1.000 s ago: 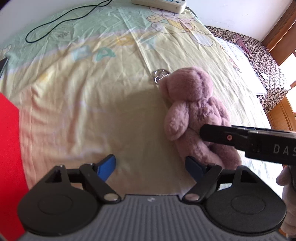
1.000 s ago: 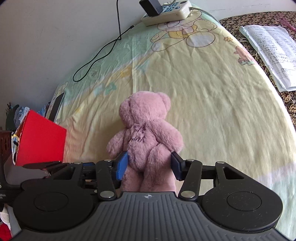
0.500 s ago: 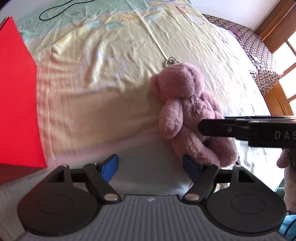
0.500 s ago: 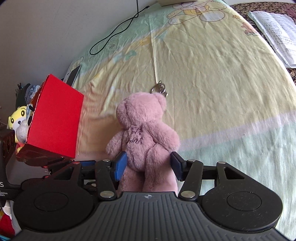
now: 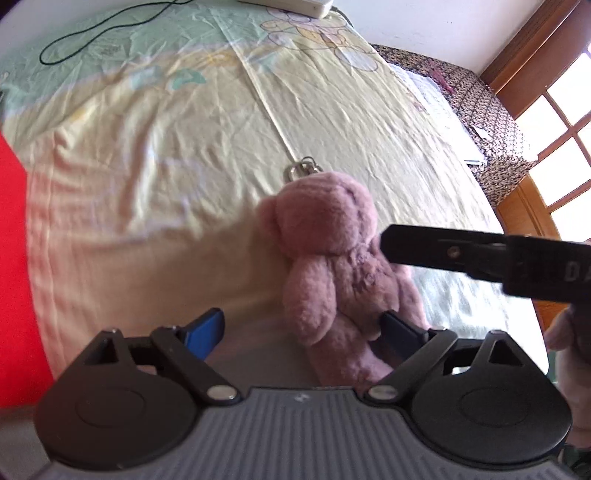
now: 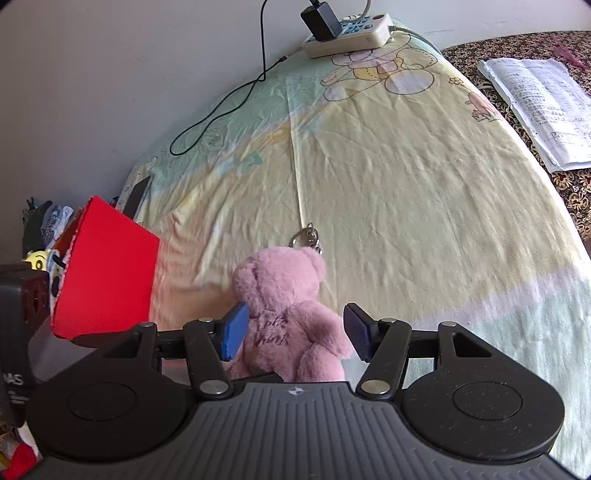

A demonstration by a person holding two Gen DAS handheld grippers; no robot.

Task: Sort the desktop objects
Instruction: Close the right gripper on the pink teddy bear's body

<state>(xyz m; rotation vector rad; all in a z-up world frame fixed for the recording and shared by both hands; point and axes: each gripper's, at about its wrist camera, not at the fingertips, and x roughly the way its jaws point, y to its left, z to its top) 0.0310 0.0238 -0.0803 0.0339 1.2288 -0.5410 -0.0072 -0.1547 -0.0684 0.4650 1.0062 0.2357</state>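
A pink plush bear lies face down on the bench, which is draped in a pale yellow and green cartoon-print sheet. The head points away from both cameras, and a metal key ring at the top of the head rests on the sheet. Dark embroidered writing runs across the back of the toy.

The right claw straddles the bear's torso. Its jaws have just been opening, and the blue pads now stand spread: the left pad sits just beside or grazing the fur, the right pad is clear of it, so the toy is between them but not pinched.

The left claw is also spread, its jaws having just widened. The bear lies toward its right side; the right finger is close against the fur near one leg, the left blue finger is well apart from the toy over bare sheet. Whether the right finger actually touches cannot be told. The black body of the right claw crosses this view over the bear's shoulder.

A red box stands to the left of the bear, with small toys behind it. Far back lie a power strip with a black charger and cable, and papers on a patterned cloth to the right
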